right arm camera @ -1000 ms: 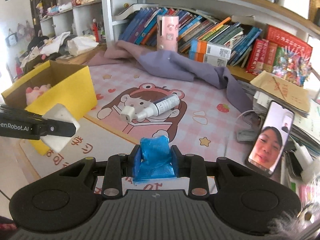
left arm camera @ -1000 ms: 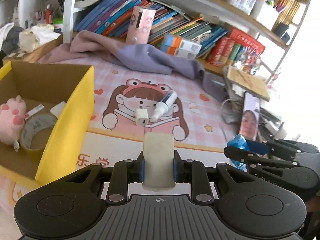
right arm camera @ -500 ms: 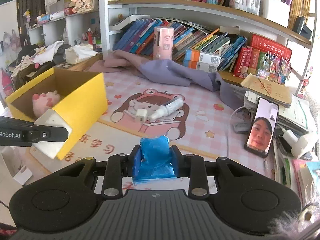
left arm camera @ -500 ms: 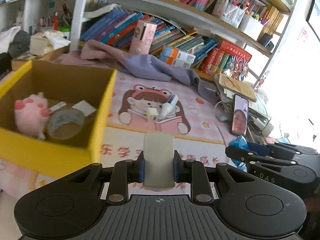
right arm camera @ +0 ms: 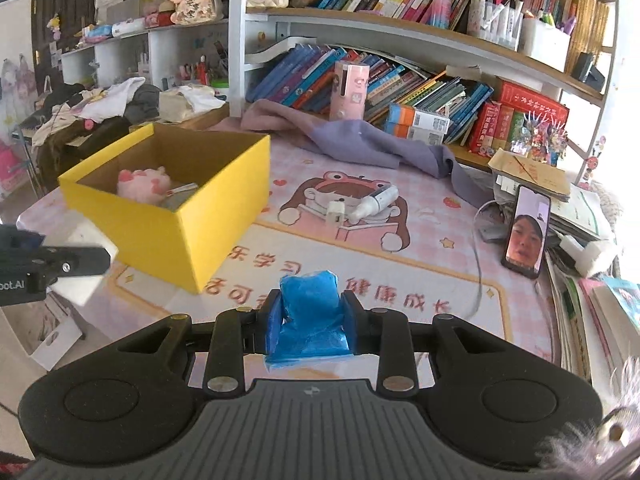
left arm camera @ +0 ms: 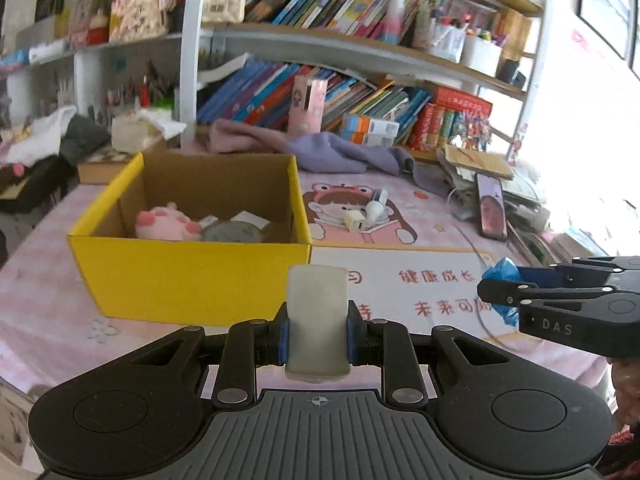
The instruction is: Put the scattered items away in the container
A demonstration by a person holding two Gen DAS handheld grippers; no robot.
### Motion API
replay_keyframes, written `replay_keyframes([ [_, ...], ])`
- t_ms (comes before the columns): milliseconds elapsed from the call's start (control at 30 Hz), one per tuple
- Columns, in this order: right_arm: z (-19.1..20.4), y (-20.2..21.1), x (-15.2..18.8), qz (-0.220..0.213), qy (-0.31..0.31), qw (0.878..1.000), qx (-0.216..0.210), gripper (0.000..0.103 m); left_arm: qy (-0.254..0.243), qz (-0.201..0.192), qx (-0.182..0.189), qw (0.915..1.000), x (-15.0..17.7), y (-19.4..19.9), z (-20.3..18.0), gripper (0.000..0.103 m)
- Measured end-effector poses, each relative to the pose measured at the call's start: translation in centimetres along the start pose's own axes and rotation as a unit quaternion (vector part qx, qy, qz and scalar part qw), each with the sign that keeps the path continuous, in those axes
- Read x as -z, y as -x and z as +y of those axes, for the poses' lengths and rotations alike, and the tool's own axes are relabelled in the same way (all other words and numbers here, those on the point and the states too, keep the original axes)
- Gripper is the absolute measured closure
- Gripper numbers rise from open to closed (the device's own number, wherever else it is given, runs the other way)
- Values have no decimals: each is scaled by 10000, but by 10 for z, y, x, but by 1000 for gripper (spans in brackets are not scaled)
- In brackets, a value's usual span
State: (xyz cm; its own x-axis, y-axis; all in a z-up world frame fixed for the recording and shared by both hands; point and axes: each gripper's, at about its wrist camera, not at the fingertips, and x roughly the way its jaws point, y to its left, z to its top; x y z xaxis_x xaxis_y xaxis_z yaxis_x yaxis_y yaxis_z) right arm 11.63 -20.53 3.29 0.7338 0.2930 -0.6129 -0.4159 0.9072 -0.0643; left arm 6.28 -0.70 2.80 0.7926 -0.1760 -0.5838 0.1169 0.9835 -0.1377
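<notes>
On the counter the yellow box sits at ten o'clock in our right view, already holding a plush and tape. Our left claw is clamped on a pale, soft-looking block; our right claw pinches a crumpled blue wrapper, light and yielding, we judge. The spray bottle and small charger lie touching at twelve o'clock, rigid; we would grip the bottle mid-barrel.
</notes>
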Motion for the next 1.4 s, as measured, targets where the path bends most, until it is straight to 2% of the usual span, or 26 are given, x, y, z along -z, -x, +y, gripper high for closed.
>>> replay_keyframes([
  [333, 56, 31, 26, 140, 39, 9999, -49, 74, 15, 178, 171, 9997, 26, 34, 24, 80],
  [633, 84, 43, 33, 186, 156, 9996, -155, 74, 31, 191, 220, 9996, 35, 48, 36, 80],
  [1000, 112, 44, 34, 278, 416, 9976, -473, 74, 115, 204, 28, 9997, 44, 62, 53, 80],
  [1400, 139, 31, 23, 291, 814, 9918, -946, 74, 378, 210, -337, 9985, 46, 71, 75, 80],
])
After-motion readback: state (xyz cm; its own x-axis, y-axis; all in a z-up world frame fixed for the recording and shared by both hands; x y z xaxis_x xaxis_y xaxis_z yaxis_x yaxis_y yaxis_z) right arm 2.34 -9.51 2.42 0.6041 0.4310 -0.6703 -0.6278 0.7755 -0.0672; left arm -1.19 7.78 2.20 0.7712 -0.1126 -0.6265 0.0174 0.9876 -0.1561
